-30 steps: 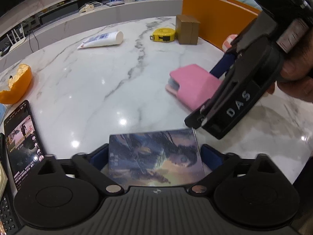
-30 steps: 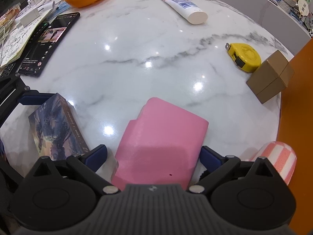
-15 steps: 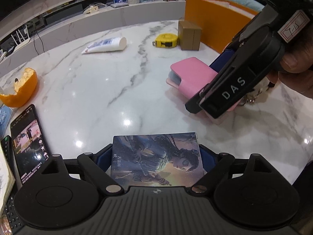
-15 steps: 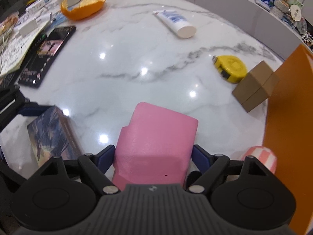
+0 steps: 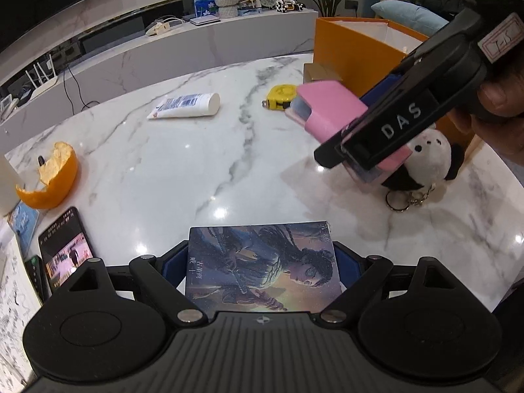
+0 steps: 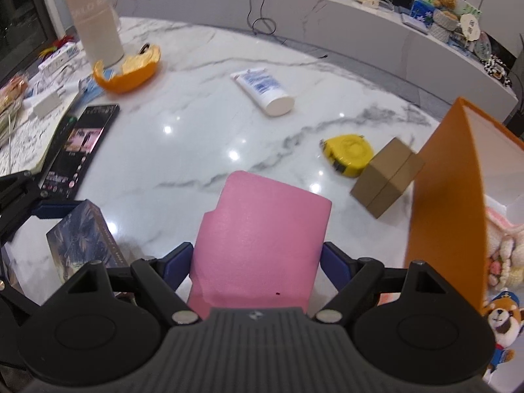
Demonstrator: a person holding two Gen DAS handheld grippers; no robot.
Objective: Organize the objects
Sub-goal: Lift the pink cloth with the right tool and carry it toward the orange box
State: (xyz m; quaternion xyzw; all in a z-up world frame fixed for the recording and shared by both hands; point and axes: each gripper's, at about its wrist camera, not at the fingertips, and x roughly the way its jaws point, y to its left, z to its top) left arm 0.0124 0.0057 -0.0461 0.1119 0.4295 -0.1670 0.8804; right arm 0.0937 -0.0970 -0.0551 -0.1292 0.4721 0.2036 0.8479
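My left gripper is shut on a dark illustrated box, blue pads pressing both its sides, held above the marble table. My right gripper is shut on a pink case, gripped by its sides and raised off the table. In the left wrist view the right gripper hangs at the upper right, carried by a person's hand, with the pink case sticking out of it. In the right wrist view the illustrated box shows at the lower left.
An open orange box stands at the right, with a brown carton and yellow tape measure beside it. A white tube, orange peel, phone, tall bottle and a plush keychain lie around.
The right jaws closed onto the pink case and lifted it off the table. The left gripper rose too, carrying the illustrated box.
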